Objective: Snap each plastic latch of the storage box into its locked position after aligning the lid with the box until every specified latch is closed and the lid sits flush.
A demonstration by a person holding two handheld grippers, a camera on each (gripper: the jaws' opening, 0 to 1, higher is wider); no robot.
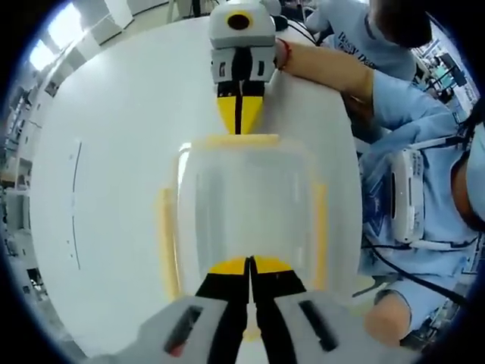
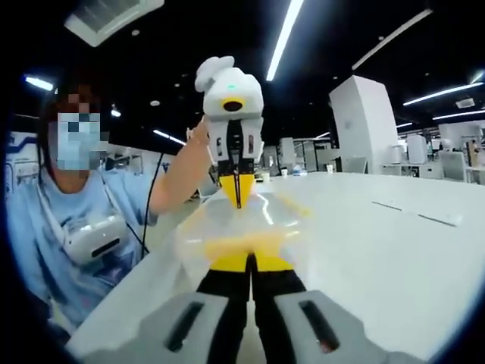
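A clear storage box (image 1: 246,201) with a clear lid and yellow latches sits on the white table (image 1: 114,152). Yellow latches run along its left side (image 1: 165,243) and right side (image 1: 321,227), and one lies at the far end (image 1: 241,141). My left gripper (image 1: 248,262) is shut, its yellow tips over the near end of the lid. My right gripper (image 1: 239,125) comes from the far side, shut, tips down at the far latch. In the right gripper view the box (image 2: 227,227) lies between my right gripper (image 2: 248,259) and my left gripper (image 2: 237,199).
A person in a light blue shirt (image 1: 409,114) stands at the table's right edge with a white device (image 1: 405,193) hanging at the chest; that person (image 2: 68,227) is also in the right gripper view. Bare table (image 2: 379,250) stretches away beside the box.
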